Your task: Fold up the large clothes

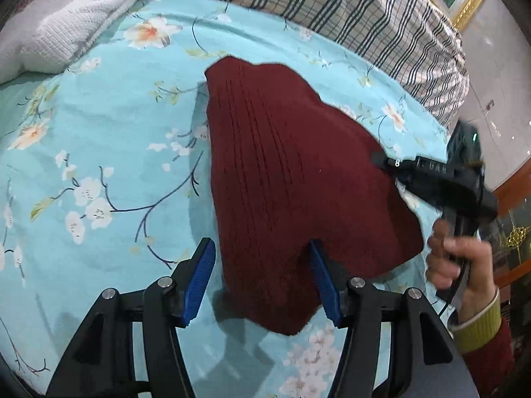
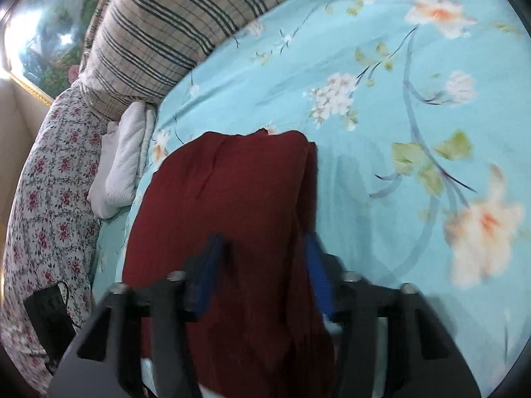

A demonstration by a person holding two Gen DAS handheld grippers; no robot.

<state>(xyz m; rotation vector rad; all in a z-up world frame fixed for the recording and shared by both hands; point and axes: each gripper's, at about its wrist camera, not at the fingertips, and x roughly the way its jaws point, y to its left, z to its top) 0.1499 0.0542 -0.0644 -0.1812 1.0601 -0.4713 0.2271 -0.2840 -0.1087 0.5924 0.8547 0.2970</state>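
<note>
A dark red knitted sweater (image 1: 292, 172) lies folded on the blue flowered bed sheet (image 1: 99, 132). In the left wrist view my left gripper (image 1: 260, 243) is open. Its left pad is over the sheet beside the sweater's edge and its right pad is over the sweater's near corner. A hand (image 1: 458, 265) holds my right gripper (image 1: 380, 162) at the sweater's right edge, blurred. In the right wrist view my right gripper (image 2: 263, 238) stands with its blue pads wide apart over the sweater (image 2: 225, 199). The knit lies between them and nothing is pinched.
A plaid quilt (image 1: 332, 6) runs along the far side of the bed sheet (image 2: 398, 66). A white towel (image 1: 66, 23) lies folded at the far left, next to a flowered quilt (image 2: 49, 199). A small black object (image 2: 46, 315) rests on that quilt.
</note>
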